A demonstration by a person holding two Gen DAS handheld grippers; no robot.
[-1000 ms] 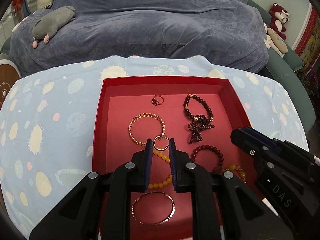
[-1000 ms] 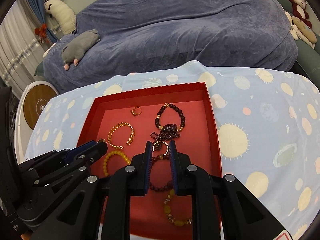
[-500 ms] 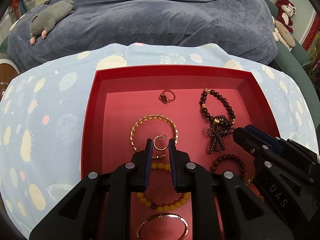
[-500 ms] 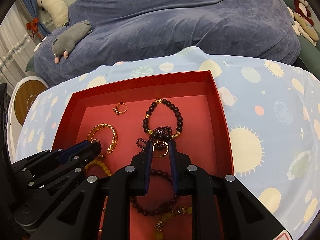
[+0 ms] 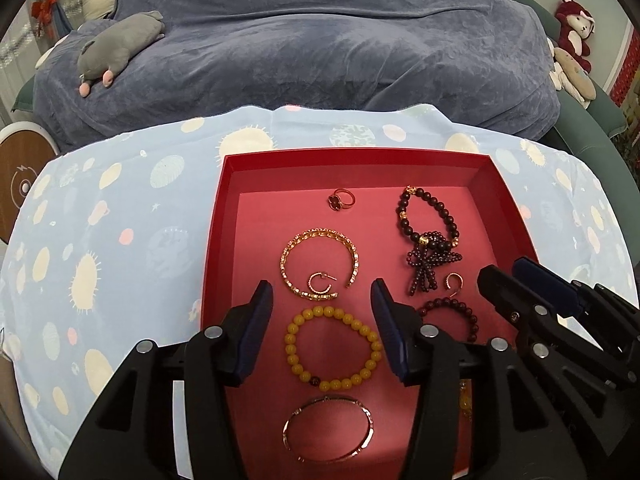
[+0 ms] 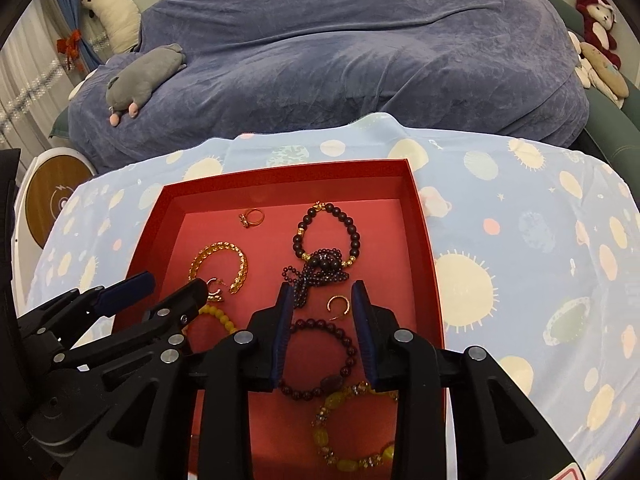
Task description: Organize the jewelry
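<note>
A red tray point(image 5: 352, 156) point(image 6: 288, 172) holds the jewelry. My left gripper point(image 5: 320, 292) point(image 6: 174, 282) hangs over its middle, jaws opening. A gold hoop earring point(image 5: 320, 283) lies loose on the tray floor between them, inside a gold chain bracelet point(image 5: 320, 256) point(image 6: 220, 268). My right gripper point(image 6: 322, 292) point(image 5: 502, 270) is also opening. The second hoop earring point(image 6: 339, 304) point(image 5: 454, 282) lies free below it, between a dark bead bracelet with a tassel point(image 6: 328, 240) and a dark red bead bracelet point(image 6: 320, 356). A yellow bead bracelet point(image 5: 332, 352), a bangle point(image 5: 328, 428) and a ring point(image 5: 341, 200) also lie in the tray.
The tray sits on a light blue cloth with pale spots point(image 5: 120, 248). Behind it is a blue-grey blanket point(image 5: 320, 40) with a grey plush toy point(image 5: 120, 48). A round wooden-topped disc point(image 5: 20, 184) stands at the left, and more plush toys point(image 5: 572, 32) at the right.
Both grippers were shut, each on a gold hoop earring. Now both stand open and the earrings lie on the tray floor.
</note>
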